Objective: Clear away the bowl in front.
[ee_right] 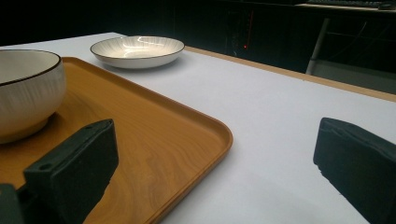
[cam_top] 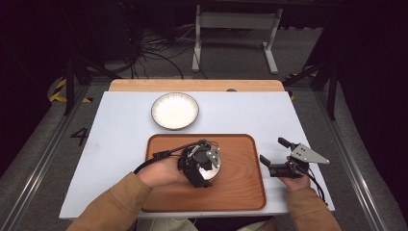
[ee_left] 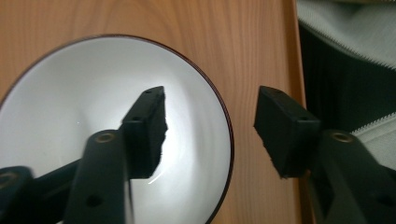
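The white table lies bare around the spread right gripper. The wooden tray edges just left of it. The upright bowl on the tray has its rim between the left gripper's parted jaws.

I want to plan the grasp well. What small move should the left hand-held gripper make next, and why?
Probably close the left hand-held gripper on the rim of the bowl. Its jaws stand open astride that rim, one over the white inside, the other outside over the wooden tray, so the wall lies between them.
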Tool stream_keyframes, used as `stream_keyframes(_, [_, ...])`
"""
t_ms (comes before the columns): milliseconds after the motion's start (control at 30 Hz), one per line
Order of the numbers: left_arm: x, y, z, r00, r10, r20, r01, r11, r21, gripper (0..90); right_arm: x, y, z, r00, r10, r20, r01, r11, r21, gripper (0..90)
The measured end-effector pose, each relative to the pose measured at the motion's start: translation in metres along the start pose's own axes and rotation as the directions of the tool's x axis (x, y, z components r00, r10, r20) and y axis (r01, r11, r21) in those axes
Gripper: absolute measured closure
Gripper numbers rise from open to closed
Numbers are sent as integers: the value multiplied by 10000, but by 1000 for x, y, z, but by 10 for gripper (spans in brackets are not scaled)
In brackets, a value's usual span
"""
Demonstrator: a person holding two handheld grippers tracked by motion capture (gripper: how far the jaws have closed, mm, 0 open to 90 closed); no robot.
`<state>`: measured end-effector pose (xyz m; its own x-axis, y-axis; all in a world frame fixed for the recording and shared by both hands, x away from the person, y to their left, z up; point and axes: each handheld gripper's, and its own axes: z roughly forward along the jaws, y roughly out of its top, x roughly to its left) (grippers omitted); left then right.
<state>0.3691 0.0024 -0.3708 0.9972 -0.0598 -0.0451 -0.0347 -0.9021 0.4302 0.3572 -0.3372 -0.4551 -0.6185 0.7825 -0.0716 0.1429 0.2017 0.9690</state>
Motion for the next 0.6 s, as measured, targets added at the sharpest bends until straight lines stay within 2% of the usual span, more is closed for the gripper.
stream_keyframes(100, [0, -2, -4, 9997, -252, -57, 249, 9985, -490, 318, 0, 0, 0, 10000, 0, 3, 0, 10000, -16, 5])
stream_keyframes(167, [1, -3, -7, 9987, -498, -76, 490, 9950, -872, 254, 0, 0, 0, 10000, 0, -3, 0, 10000, -20, 5])
stream_keyframes(267, [1, -6, -12, 9968, -782, -142, 760, 9899, -1194, 164, -1, 0, 0, 10000, 43, -36, -44, 10000, -34, 5])
stream_keyframes(300, [3, -7, -14, 9979, -607, -231, 571, 9894, -1336, 154, -1, 0, 0, 10000, 44, -31, -44, 10000, -24, 5])
stream_keyframes(333, [2, -8, -15, 9968, -774, -206, 736, 9866, -1455, 146, -1, 0, 0, 10000, 45, -34, -45, 10000, -24, 5])
stream_keyframes(367, [2, -8, -15, 9968, -774, -206, 736, 9866, -1455, 139, -1, 0, 0, 10000, 45, -34, -45, 10000, -24, 5])
stream_keyframes(400, [2, -10, -17, 9965, -781, -282, 724, 9836, -1654, 139, -1, 0, 0, 10000, 43, -39, -43, 10000, -23, 5])
stream_keyframes(433, [0, -13, -21, 9945, -892, -544, 767, 9769, -1994, 134, -1, 0, 0, 10000, 45, -57, -45, 10000, -23, 5])
stream_keyframes(467, [-1, -15, -23, 9923, -1072, -622, 912, 9714, -2191, 136, -1, 0, 0, 10000, 36, -68, -36, 10000, -8, 5])
stream_keyframes(500, [0, -17, -26, 9921, -1066, -655, 885, 9679, -2353, 136, -1, 0, 0, 10000, 34, -75, -35, 10000, -8, 5])
stream_keyframes(533, [0, -17, -26, 9921, -1066, -655, 885, 9679, -2353, 137, -1, 0, 0, 10000, 34, -75, -35, 10000, -8, 5])
stream_keyframes(600, [0, -22, -31, 9890, -1301, -708, 1053, 9539, -2809, 138, -1, 0, 0, 10000, 32, -82, -32, 10000, -27, 5])
